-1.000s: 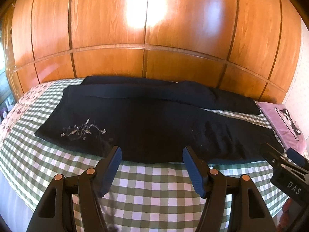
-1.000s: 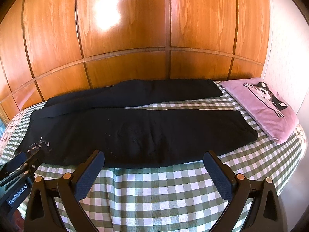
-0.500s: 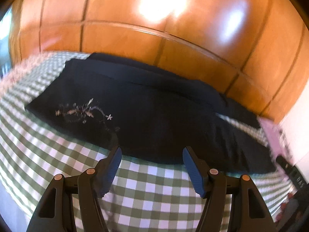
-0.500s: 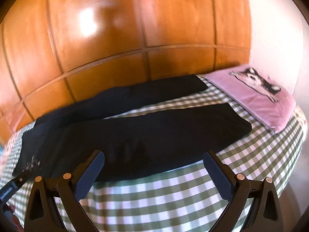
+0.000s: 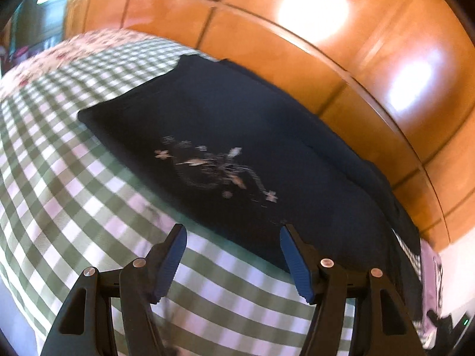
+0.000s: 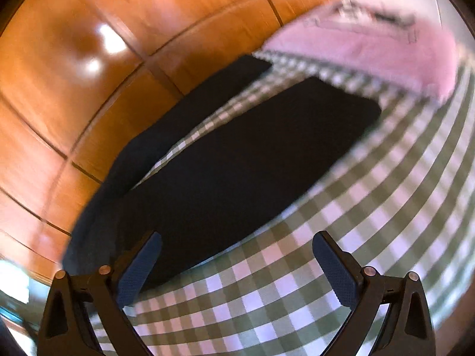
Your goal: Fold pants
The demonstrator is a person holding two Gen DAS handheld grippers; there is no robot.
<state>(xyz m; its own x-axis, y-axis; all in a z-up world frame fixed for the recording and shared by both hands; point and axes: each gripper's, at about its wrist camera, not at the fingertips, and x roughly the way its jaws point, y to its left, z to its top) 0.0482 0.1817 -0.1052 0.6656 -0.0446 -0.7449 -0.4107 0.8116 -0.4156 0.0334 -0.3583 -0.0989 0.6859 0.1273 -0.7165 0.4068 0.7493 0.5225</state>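
Dark navy pants (image 5: 243, 124) lie flat on a green-and-white checked bed cover (image 5: 74, 195), legs spread apart. The left wrist view shows the waist end with pale flower embroidery (image 5: 216, 169). My left gripper (image 5: 233, 237) is open and empty, just short of the pants' near edge below the embroidery. In the right wrist view the near leg (image 6: 237, 163) and the far leg (image 6: 193, 109) run toward the pillow. My right gripper (image 6: 237, 246) is open and empty above the near leg's front edge.
A glossy wooden panel wall (image 5: 297, 38) runs along the far side of the bed. A pink pillow (image 6: 371, 44) lies past the leg ends. A floral cloth (image 5: 53, 56) covers the bed's left end. Checked cover (image 6: 356, 237) extends in front of the pants.
Both grippers have dropped closer to the bed and swung apart: the left toward the waist end, the right toward the leg end. Both stay open. The pants have not moved.
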